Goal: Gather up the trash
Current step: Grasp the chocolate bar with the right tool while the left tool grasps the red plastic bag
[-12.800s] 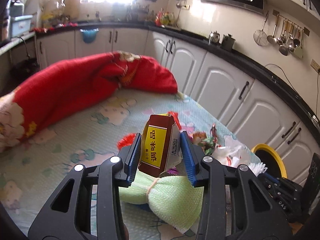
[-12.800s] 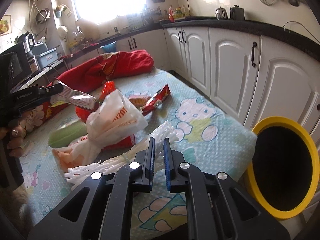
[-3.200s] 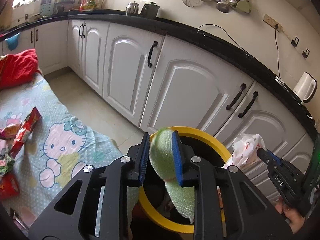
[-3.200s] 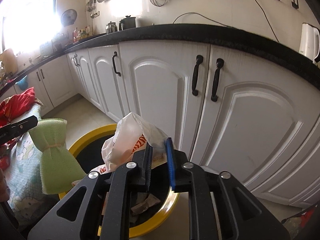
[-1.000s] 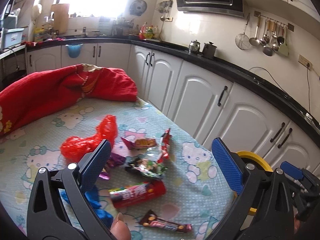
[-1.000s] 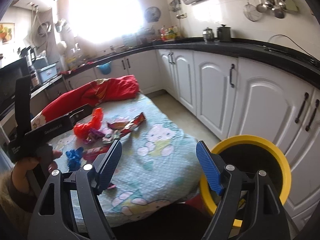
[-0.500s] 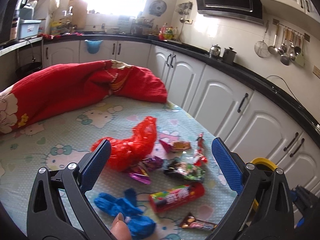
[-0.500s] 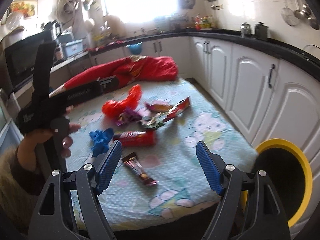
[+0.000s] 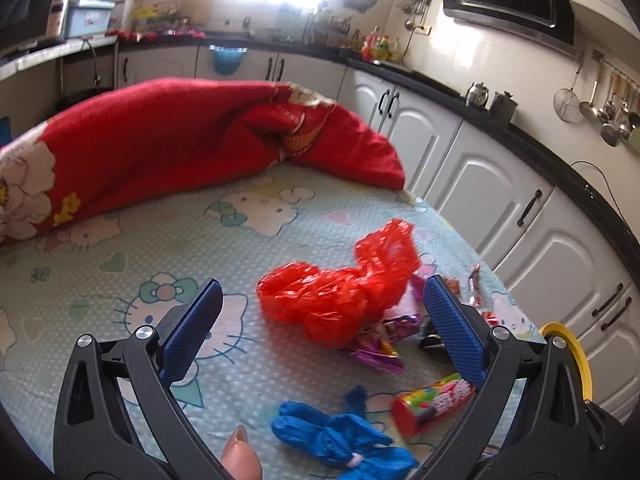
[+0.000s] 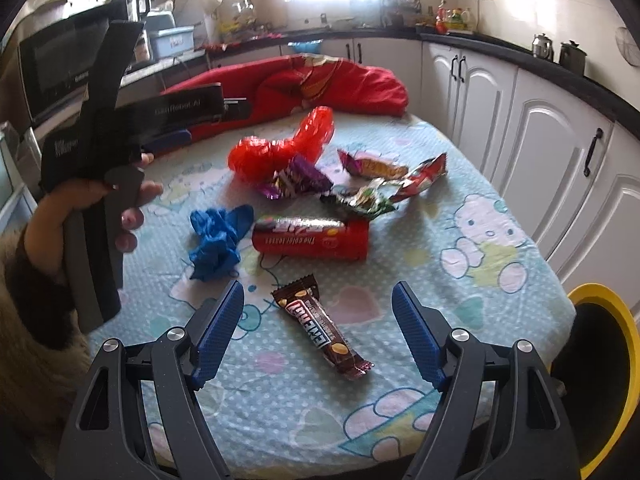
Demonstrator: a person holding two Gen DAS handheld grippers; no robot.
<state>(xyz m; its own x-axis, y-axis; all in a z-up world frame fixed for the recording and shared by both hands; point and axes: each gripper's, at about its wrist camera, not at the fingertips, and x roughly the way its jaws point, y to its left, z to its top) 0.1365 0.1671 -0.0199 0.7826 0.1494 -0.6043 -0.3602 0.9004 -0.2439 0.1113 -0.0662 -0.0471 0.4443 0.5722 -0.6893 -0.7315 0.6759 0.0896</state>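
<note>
Trash lies on the Hello Kitty tablecloth (image 10: 480, 248). A red plastic bag (image 9: 340, 292) sits between my open left gripper's (image 9: 320, 328) pads; it also shows in the right wrist view (image 10: 280, 148). A blue glove (image 9: 340, 436) (image 10: 218, 236), a red candy tube (image 9: 432, 400) (image 10: 312, 236), a purple wrapper (image 10: 292, 180) and other wrappers (image 10: 376, 192) lie nearby. A brown chocolate bar (image 10: 320, 328) lies between the pads of my open, empty right gripper (image 10: 316, 332). The yellow-rimmed bin (image 10: 608, 380) stands right of the table.
A red quilt (image 9: 160, 152) is bunched at the table's far side. White kitchen cabinets (image 9: 500, 184) run along the right. The person's hand holds the left gripper's body (image 10: 100, 168) at left in the right wrist view.
Both open grippers have moved in closer over the table. The left now frames the red bag, the right frames the chocolate bar.
</note>
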